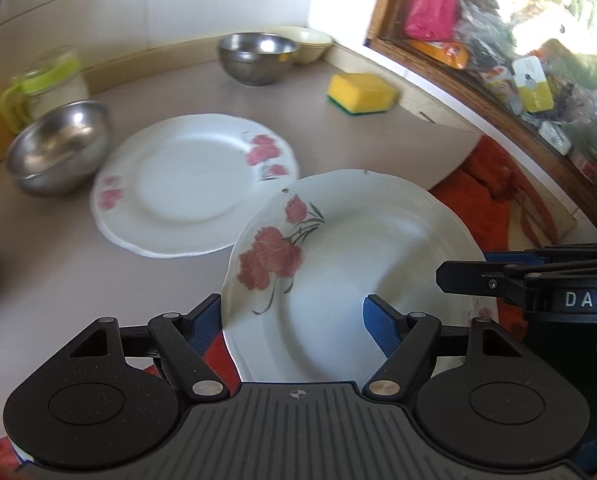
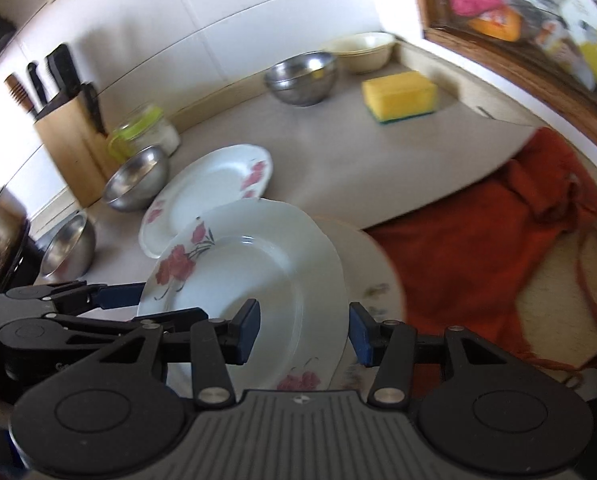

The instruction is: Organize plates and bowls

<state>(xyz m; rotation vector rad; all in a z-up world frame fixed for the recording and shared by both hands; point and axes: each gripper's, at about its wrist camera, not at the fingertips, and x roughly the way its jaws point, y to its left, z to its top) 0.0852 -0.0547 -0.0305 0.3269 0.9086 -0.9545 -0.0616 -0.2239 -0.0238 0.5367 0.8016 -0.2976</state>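
Note:
A white plate with red flowers [image 1: 338, 264] is held tilted above the counter edge. My left gripper [image 1: 292, 324] has its blue pads on either side of the plate's near rim, jaws wide. My right gripper [image 2: 302, 330] straddles the plate's [image 2: 250, 280] right rim, pads apart from it. A second flowered plate [image 1: 190, 184] lies flat on the counter, also in the right wrist view [image 2: 214, 184]. Another plate [image 2: 366, 272] lies under the held one. Steel bowls [image 1: 58, 148] [image 1: 256, 56] and a cream bowl [image 1: 308, 42] sit around.
A yellow sponge [image 1: 360, 92] lies near the back right. A green-lidded jar [image 1: 46, 80] and a knife block [image 2: 66, 136] stand at the left. An orange cloth [image 2: 490, 240] lies over the counter's right part. A window sill with clutter [image 1: 530, 80] runs along the right.

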